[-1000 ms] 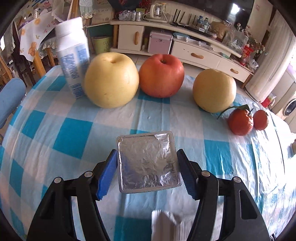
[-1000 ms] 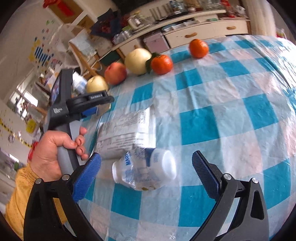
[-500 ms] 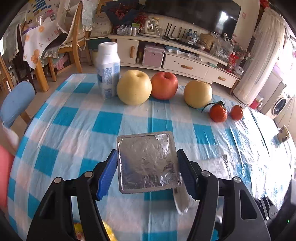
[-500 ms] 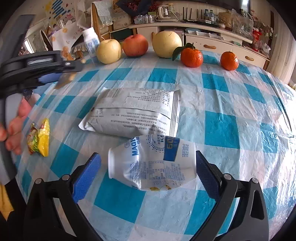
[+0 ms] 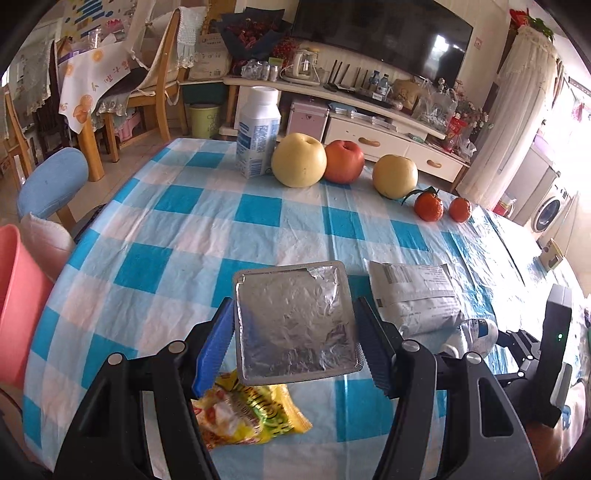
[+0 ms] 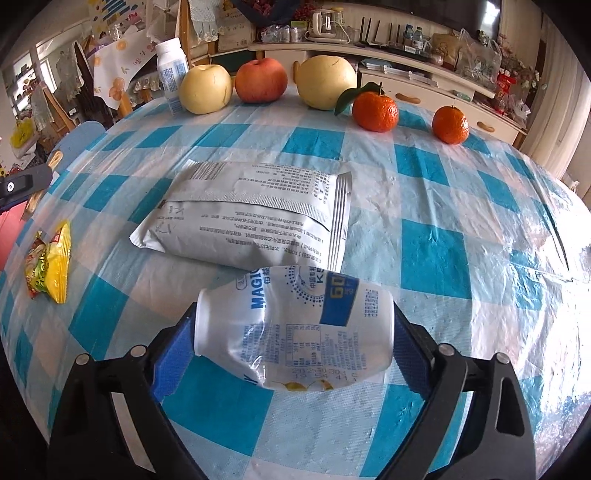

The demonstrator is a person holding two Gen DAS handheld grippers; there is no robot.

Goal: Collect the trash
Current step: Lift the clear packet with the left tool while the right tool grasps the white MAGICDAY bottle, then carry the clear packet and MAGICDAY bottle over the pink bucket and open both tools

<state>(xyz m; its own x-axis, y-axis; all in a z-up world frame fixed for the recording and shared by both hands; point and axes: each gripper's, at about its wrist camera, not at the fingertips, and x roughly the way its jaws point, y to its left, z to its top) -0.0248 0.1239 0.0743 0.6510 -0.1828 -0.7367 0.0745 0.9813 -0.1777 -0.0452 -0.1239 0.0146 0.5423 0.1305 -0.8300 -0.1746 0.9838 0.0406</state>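
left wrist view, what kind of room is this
Most likely a home living and dining room: a television above a long media cabinet, wooden dining chairs to the left, and a table with a blue checked tablecloth in front.

Beyond my checked table (image 5: pixel 258 229) a dark television (image 5: pixel 380 33) hangs above the cream sideboard (image 5: pixel 369 122); wooden chairs (image 5: pixel 162 74) stand left of it.

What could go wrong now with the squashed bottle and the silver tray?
The squashed bottle lies sideways between the right gripper's closing jaws; it is crumpled and smooth, so it might pop out or squash further. It touches the grey packet, which could get dragged along. The left gripper holds the silver tray only by its edges, so tipping it may let it slide free.
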